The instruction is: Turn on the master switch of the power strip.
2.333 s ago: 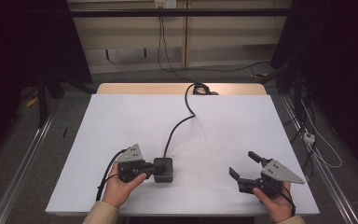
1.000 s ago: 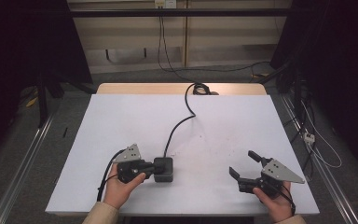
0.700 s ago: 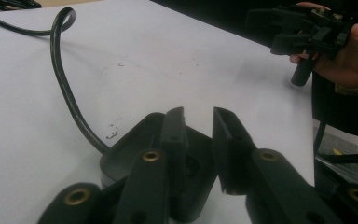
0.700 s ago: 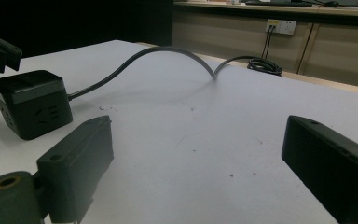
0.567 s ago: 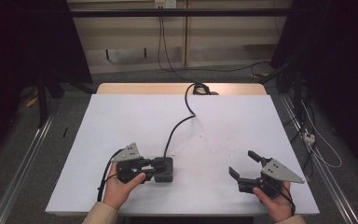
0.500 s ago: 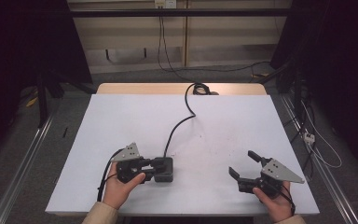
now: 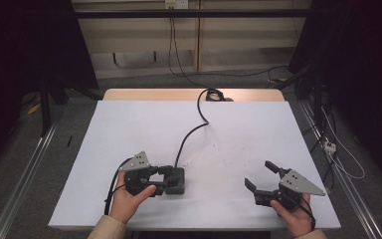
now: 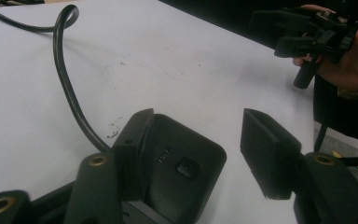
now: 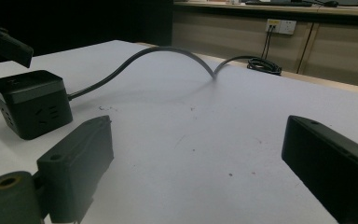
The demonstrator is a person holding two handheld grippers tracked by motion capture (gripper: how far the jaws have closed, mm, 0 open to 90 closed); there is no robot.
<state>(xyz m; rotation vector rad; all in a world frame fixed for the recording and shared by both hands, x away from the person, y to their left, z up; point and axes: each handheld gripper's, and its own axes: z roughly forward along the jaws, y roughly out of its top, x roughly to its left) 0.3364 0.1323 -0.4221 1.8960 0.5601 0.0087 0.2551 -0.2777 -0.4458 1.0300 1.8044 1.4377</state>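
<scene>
A black power cube (image 7: 178,181) with a thick black cable (image 7: 194,132) lies on the white table (image 7: 129,124) at the front left. My left gripper (image 7: 163,180) lies level at the cube's left side. Its jaws have just been opening and now stand apart around the cube (image 8: 182,172); one jaw is against the cube's side, the other well clear of it (image 8: 198,126). My right gripper (image 7: 258,174) hovers open at the front right with nothing between its jaws (image 9: 198,135). From there the cube (image 9: 28,100) sits far to the left.
The cable (image 9: 168,51) arches across the table to a coil at the far edge (image 7: 214,94). Wall sockets (image 9: 280,25) and more cables lie beyond the table. A rail (image 7: 20,189) runs along the floor on the left.
The left gripper's jaws have spread apart and let go of the power cube, which stays where it was. Neither hand has moved.
</scene>
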